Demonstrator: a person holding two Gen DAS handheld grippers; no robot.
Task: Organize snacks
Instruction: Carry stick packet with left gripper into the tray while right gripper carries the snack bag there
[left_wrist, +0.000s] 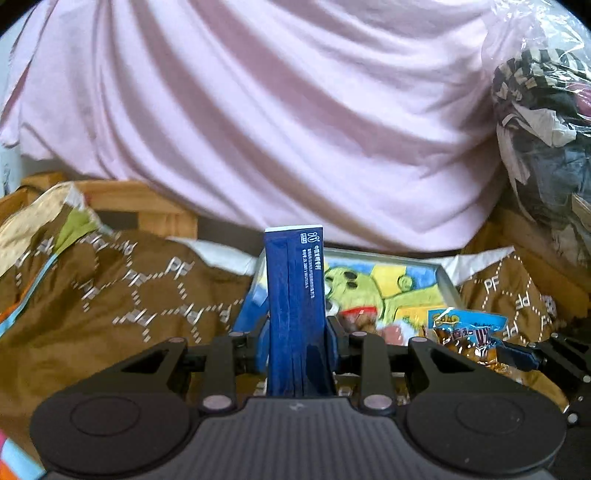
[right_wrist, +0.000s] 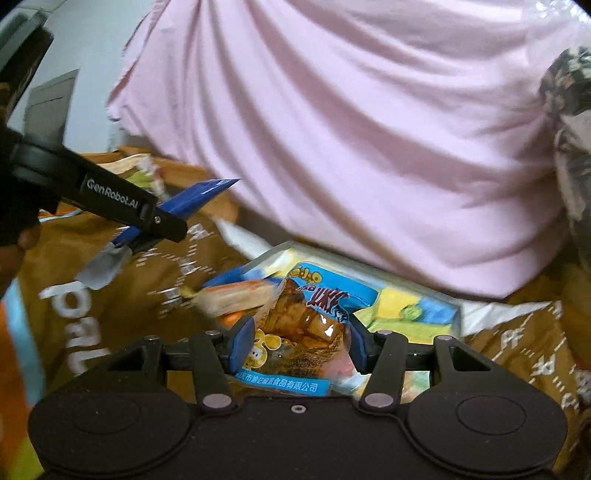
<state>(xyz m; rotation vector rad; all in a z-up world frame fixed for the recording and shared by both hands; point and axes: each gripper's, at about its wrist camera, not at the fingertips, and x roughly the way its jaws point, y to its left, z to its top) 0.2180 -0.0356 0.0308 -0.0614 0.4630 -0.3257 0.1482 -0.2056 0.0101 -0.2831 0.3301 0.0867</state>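
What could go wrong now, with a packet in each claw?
The left claw grips the dark blue packet only at its lower end, so it might slip or swing. The right claw squeezes a soft snack pouch, which could crush its contents. Both hover close over the colourful tray, so the claws might bump there.

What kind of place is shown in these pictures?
Probably a room in a home, perhaps a bedroom: pink fabric draped behind, a clear bag of clothes at the side, wooden furniture, and patterned brown cloth underneath.
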